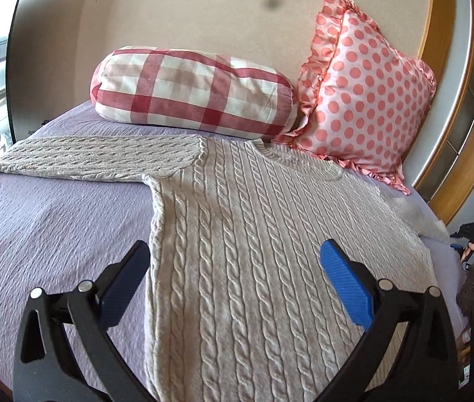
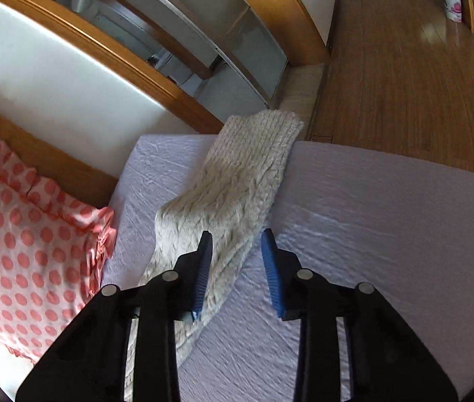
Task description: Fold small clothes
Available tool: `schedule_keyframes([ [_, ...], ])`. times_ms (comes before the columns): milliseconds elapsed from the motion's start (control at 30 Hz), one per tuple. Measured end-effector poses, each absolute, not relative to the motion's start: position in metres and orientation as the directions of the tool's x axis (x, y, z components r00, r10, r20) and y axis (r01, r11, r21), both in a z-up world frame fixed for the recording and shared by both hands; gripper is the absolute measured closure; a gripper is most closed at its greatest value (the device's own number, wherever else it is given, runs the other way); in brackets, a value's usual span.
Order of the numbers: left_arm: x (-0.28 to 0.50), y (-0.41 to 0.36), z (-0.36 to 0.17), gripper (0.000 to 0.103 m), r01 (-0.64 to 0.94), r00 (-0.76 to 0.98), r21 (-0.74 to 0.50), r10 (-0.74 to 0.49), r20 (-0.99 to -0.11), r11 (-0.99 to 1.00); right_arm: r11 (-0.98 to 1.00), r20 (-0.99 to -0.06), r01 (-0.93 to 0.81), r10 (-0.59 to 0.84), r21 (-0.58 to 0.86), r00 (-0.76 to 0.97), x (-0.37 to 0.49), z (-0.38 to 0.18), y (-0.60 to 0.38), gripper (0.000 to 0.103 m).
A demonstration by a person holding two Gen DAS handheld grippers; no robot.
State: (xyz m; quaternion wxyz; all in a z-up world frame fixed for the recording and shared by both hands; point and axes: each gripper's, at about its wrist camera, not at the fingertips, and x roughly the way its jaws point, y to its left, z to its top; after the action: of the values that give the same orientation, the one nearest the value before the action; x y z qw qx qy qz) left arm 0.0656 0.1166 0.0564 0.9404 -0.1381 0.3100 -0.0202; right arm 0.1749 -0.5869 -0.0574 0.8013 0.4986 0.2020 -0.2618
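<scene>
Sweater (image 1: 237,234), grey cable-knit, spread flat and face-up on lilac bedspread (image 1: 52,227), neckline toward 12 o'clock. 1 sleeve (image 1: 96,159) stretched out flat toward 9 o'clock in the left wrist view, reaching near the bed's edge.

Left gripper (image 1: 235,278) released, jaws spread wide, nothing between them. Its dark pad at 7 o'clock poised just outside the sweater's side hem, over bare bedspread; blue pad at 4 o'clock over the knit body. Contact with the fabric impossible to judge from here. Sweater torso filling the gap between both fingers and running on toward 12 o'clock.

Beyond the neckline at 12 o'clock, red-and-white checked bolster (image 1: 193,88); at 1 o'clock, pink polka-dot cushion (image 1: 367,100) with frilled edge, its lower corner touching the sweater's shoulder.

Right gripper (image 2: 237,264) also unclenched, jaws parted moderately, narrower than the left pair, gripping nothing. Other sleeve (image 2: 237,181) running from 6 o'clock up toward 12 o'clock, its cuff draped past the mattress edge. Left-hand finger over the sleeve's knit; right-hand blue finger just beyond the sleeve's edge, above bare bedspread. Sleeve edge lying between the 2 fingers. Touching or hovering: cannot tell.

Same polka-dot cushion at 9 o'clock in the right wrist view, well apart from the sleeve. Wooden floor (image 2: 404,50) at 1 o'clock.
</scene>
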Motion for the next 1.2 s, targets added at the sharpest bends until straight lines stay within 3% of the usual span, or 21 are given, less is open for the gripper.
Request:
schedule_keyframes([
  [67, 0.070, 0.129, 0.056, 0.002, -0.067, 0.812, -0.298, -0.122, -0.571, 0.952, 0.378, -0.577, 0.617, -0.228, 0.690, 0.784, 0.181, -0.061, -0.592, 0.091],
  [167, 0.072, 0.153, 0.058, 0.002, -0.116, 0.818, -0.334, -0.101, -0.567, 0.935, 0.403, -0.539, 0.584, -0.231, 0.705, 0.810, 0.177, -0.055, -0.587, 0.094],
  [300, 0.064, 0.190, 0.065, 0.002, -0.189, 0.845, -0.365, -0.038, -0.533, 0.912, 0.618, -0.364, 0.417, -0.218, 0.667, 0.906, 0.171, 0.013, -0.527, 0.094],
  [433, 0.057, 0.225, 0.072, 0.002, -0.302, 0.848, -0.360, 0.075, -0.525, 0.883, 0.779, -0.192, 0.108, 0.016, 0.618, 0.981, 0.178, 0.088, -0.414, 0.095],
  [533, 0.057, 0.253, 0.074, 0.002, -0.373, 0.835, -0.395, 0.118, -0.537, 0.840, 0.825, -0.140, -0.131, 0.246, 0.550, 0.959, 0.194, 0.120, -0.312, 0.095],
  [633, 0.063, 0.277, 0.072, 0.002, -0.418, 0.815, -0.415, 0.131, -0.564, 0.808, 0.803, -0.183, -0.324, 0.463, 0.500, 0.867, 0.218, 0.121, -0.209, 0.095],
  [733, 0.072, 0.301, 0.067, 0.002, -0.451, 0.798, -0.434, 0.134, -0.588, 0.780, 0.802, -0.379, -0.402, 0.573, 0.442, 0.726, 0.248, 0.090, -0.115, 0.093],
  [800, 0.078, 0.317, 0.064, 0.002, -0.462, 0.789, -0.440, 0.130, -0.600, 0.770, 0.789, -0.446, -0.398, 0.600, 0.468, 0.664, 0.251, 0.072, -0.094, 0.093],
  [900, 0.088, 0.344, 0.058, 0.002, -0.462, 0.784, -0.461, 0.105, -0.612, 0.758, 0.795, -0.407, -0.380, 0.579, 0.472, 0.707, 0.237, 0.069, -0.106, 0.068],
  [933, 0.092, 0.355, 0.054, 0.002, -0.469, 0.779, -0.474, 0.096, -0.619, 0.745, 0.806, -0.389, -0.370, 0.559, 0.462, 0.732, 0.228, 0.071, -0.115, 0.052],
  [967, 0.097, 0.364, 0.050, 0.003, -0.479, 0.774, -0.493, 0.085, -0.627, 0.726, 0.815, -0.374, -0.357, 0.540, 0.455, 0.754, 0.222, 0.073, -0.125, 0.047],
  [1200, 0.115, 0.432, 0.011, 0.023, -0.539, 0.772, -0.667, -0.015, -0.635, 0.515, 0.850, -0.371, -0.261, 0.450, 0.458, 0.813, 0.200, 0.064, -0.183, 0.045],
])
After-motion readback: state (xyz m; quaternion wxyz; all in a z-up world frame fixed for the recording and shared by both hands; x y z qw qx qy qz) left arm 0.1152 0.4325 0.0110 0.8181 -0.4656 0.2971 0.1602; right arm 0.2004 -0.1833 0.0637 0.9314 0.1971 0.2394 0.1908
